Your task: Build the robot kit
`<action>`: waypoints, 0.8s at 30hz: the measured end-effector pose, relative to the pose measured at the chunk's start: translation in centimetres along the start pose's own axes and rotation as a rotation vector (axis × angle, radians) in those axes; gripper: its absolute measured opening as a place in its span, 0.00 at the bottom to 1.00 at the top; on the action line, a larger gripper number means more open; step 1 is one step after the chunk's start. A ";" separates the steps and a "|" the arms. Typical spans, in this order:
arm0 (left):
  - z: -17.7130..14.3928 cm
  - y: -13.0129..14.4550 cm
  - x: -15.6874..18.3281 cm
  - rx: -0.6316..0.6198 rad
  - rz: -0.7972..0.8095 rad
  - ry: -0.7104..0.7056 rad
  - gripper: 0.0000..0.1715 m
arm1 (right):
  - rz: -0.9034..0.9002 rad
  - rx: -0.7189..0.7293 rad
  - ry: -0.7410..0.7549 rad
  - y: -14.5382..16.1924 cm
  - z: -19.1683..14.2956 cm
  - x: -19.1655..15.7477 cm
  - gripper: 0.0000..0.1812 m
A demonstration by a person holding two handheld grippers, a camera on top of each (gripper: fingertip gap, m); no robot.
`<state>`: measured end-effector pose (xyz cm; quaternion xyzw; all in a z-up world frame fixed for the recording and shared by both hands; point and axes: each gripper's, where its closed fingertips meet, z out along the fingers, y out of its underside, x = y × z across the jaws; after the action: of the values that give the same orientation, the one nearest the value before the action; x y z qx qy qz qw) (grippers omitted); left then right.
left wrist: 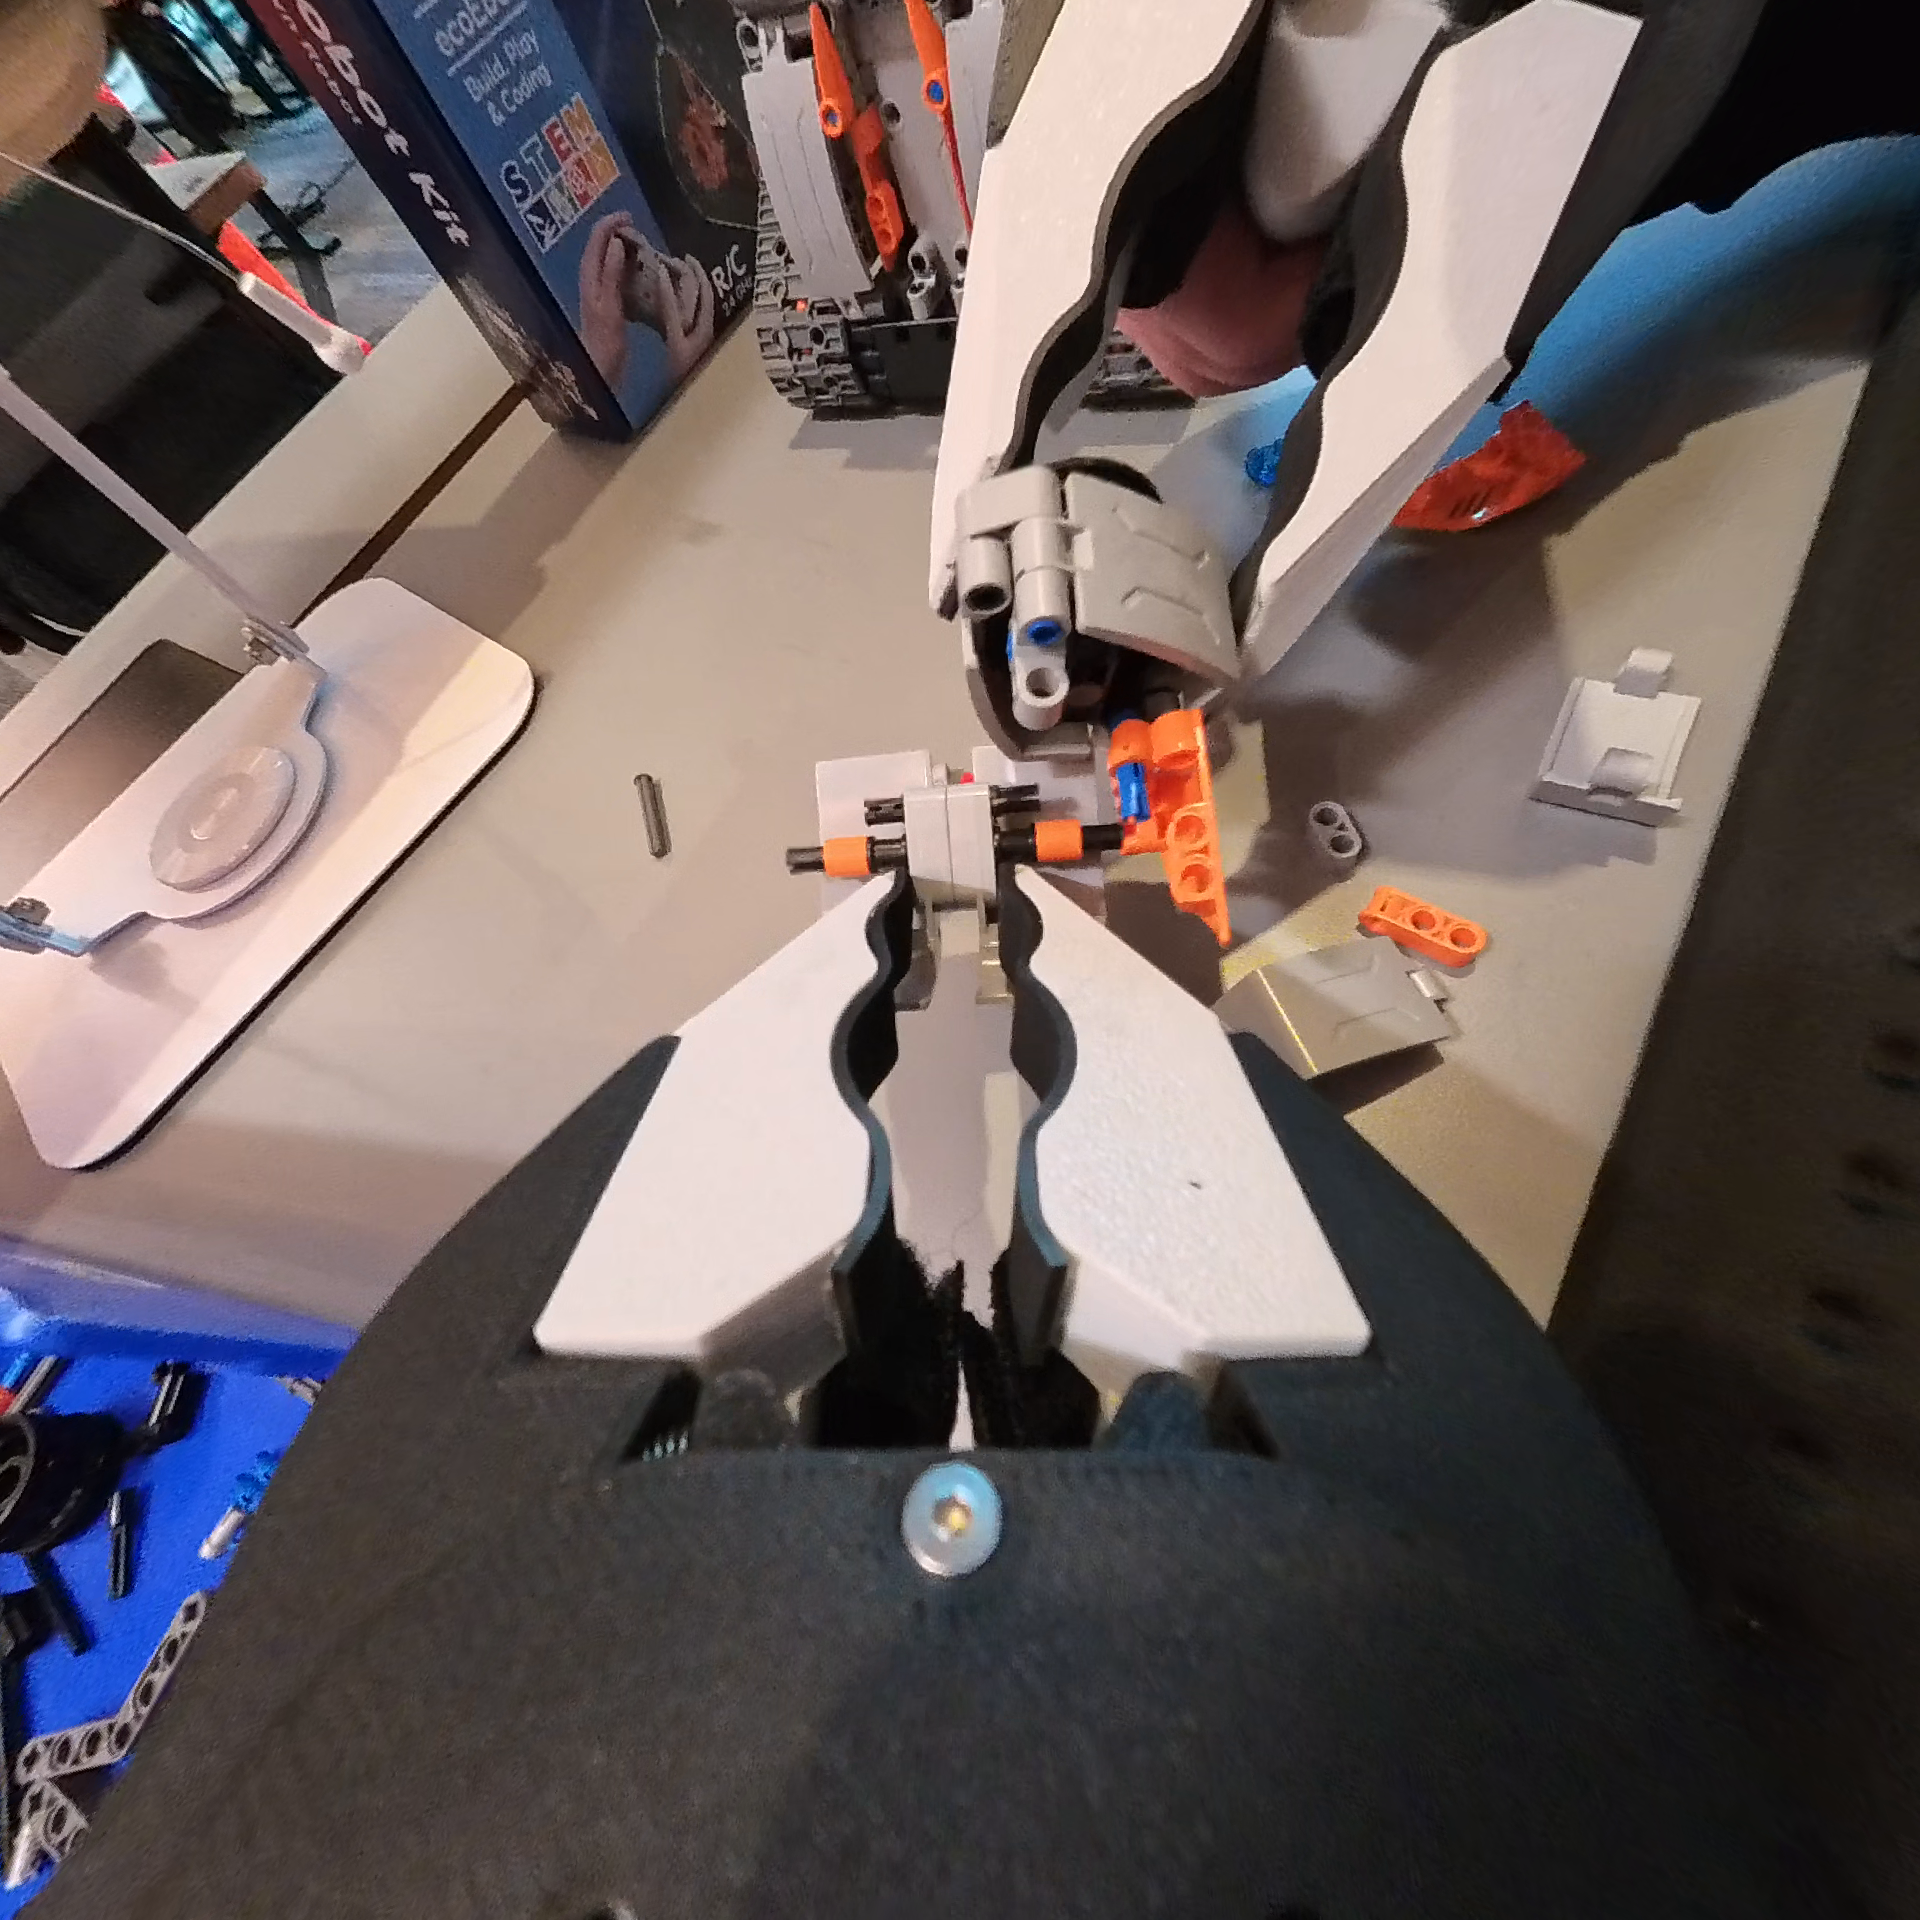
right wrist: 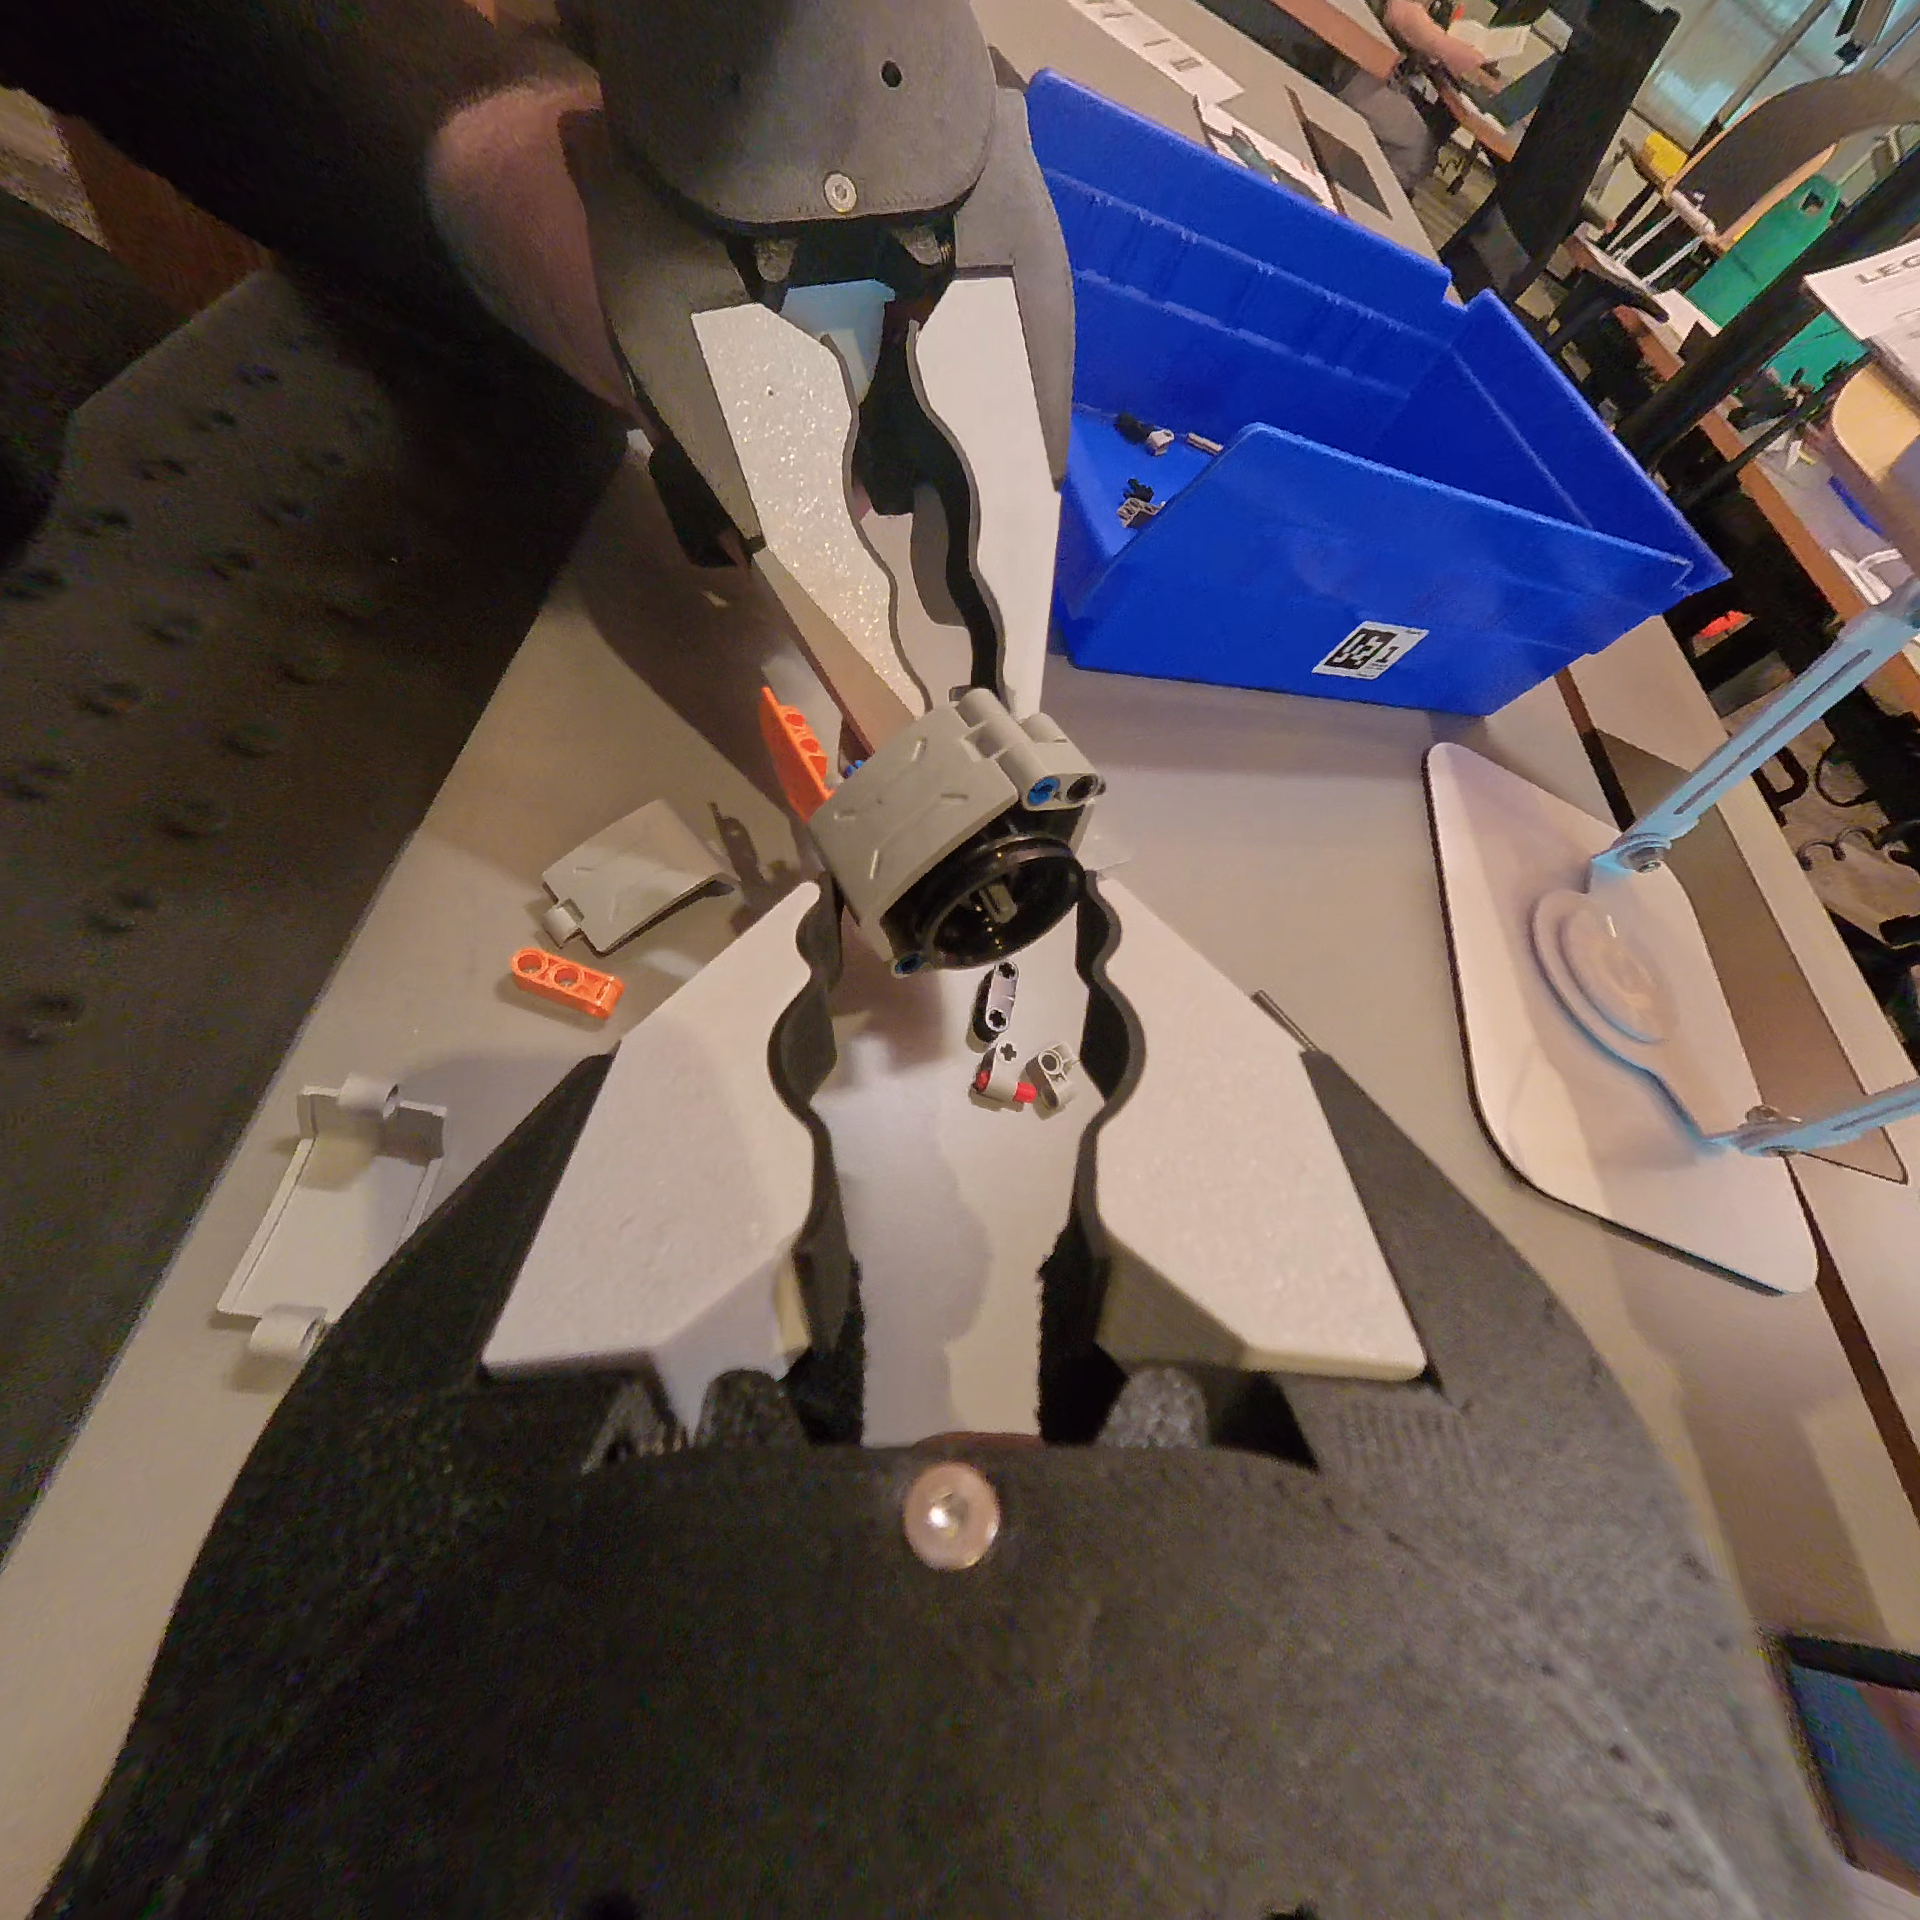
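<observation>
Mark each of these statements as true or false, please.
1. The left hand-held gripper is shut on a grey block with black rods and orange sleeves. True.
2. The blue bin is empty. False: a few small parts lie inside it.
3. A small orange bar with three holes lies on the table. True.
4. The right hand-held gripper is open and holds nothing. False: its fingers close on a grey round piece with a black ring.
</observation>
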<state>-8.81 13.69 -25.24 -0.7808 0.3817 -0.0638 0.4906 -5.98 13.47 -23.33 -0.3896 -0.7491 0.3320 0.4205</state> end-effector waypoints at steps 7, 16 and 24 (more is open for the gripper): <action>0.8 1.4 0.7 -0.066 -0.033 0.055 0.08 | 0.023 -0.035 -0.039 1.3 0.6 -0.6 0.24; 2.0 3.7 1.5 -0.177 -0.091 0.135 0.08 | 0.037 -0.172 -0.099 3.7 1.4 -1.4 0.24; 2.2 3.6 1.5 -0.177 -0.095 0.137 0.08 | 0.007 -0.292 -0.060 4.5 0.2 -0.7 0.27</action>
<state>-8.64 13.42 -29.68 -0.8321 0.3811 -0.1062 0.3887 -4.58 14.95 -27.36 -0.4391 -0.8002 0.2326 0.3357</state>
